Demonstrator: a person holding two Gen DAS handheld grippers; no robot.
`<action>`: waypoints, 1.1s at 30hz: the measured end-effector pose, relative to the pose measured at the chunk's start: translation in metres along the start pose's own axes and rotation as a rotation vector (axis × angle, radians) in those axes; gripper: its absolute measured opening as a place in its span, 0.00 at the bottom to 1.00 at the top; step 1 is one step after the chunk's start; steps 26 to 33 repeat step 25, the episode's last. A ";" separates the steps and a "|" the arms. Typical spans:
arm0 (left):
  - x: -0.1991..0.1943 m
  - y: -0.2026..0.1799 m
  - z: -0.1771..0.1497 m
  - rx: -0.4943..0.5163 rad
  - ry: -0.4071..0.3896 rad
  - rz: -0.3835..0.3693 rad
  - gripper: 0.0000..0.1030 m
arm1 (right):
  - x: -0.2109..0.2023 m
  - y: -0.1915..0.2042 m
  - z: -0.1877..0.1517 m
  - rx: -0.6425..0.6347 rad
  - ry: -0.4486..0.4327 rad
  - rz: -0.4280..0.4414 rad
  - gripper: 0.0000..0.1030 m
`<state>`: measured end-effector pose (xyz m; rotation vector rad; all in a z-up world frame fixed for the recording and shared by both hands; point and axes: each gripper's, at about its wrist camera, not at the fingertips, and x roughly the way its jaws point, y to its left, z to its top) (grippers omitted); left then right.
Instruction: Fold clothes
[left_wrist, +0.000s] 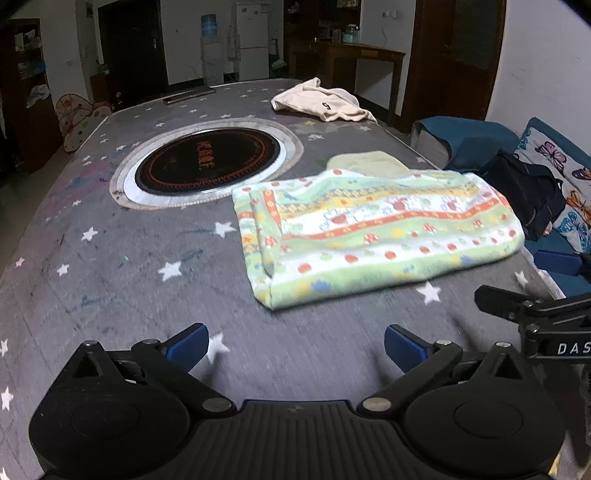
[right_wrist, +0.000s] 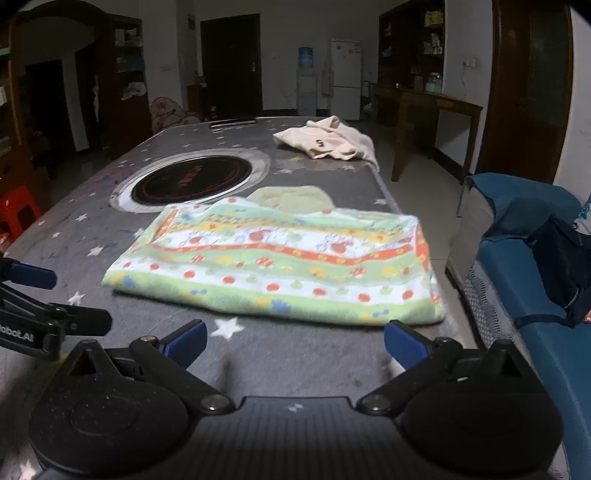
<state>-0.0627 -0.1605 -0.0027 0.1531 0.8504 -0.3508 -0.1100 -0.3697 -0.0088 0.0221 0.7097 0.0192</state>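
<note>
So both grippers are off the cloth right now; the left gripper (left_wrist: 295, 345) has its jaws spread wide with nothing but starry cover between them, and the right gripper (right_wrist: 295, 341) is just as released, blue pads apart and empty. The striped towel (left_wrist: 373, 236) sits folded on the desk (left_wrist: 110, 280), near the right-hand edge and just beside the round cooktop (left_wrist: 207, 162); looks like a fold is already in, layered edges stacked at its left end, fat rolled edge facing the camera. A pale yellow cloth (left_wrist: 369, 162) peeks out behind it, touching or tucked under, can't tell which. The cream garment (left_wrist: 321, 101) is crumpled at the far end, well apart, not folded yet as far as I can see.

My read: this is the gap between folds; either one more fold on the towel or go for the cream piece next. If it's the towel, I'd take the two near corners, one gripper each, and pinch all the layers together, since terry like that slides and the top layer alone will peel off; lift low, carry over evenly, lay it down before letting go. Watch the right side; the towel is close to the desk edge, so a sloppy drag could pull it off toward the blue sofa (right_wrist: 535, 258).
</note>
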 end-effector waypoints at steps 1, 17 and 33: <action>-0.001 -0.002 -0.002 0.004 0.003 0.001 1.00 | -0.002 0.002 -0.003 -0.001 0.003 0.009 1.00; -0.007 -0.009 -0.022 -0.001 0.043 -0.002 1.00 | -0.015 0.013 -0.021 0.005 0.012 0.036 1.00; -0.014 -0.007 -0.030 -0.011 0.030 0.010 1.00 | -0.018 0.017 -0.029 0.020 0.018 0.039 1.00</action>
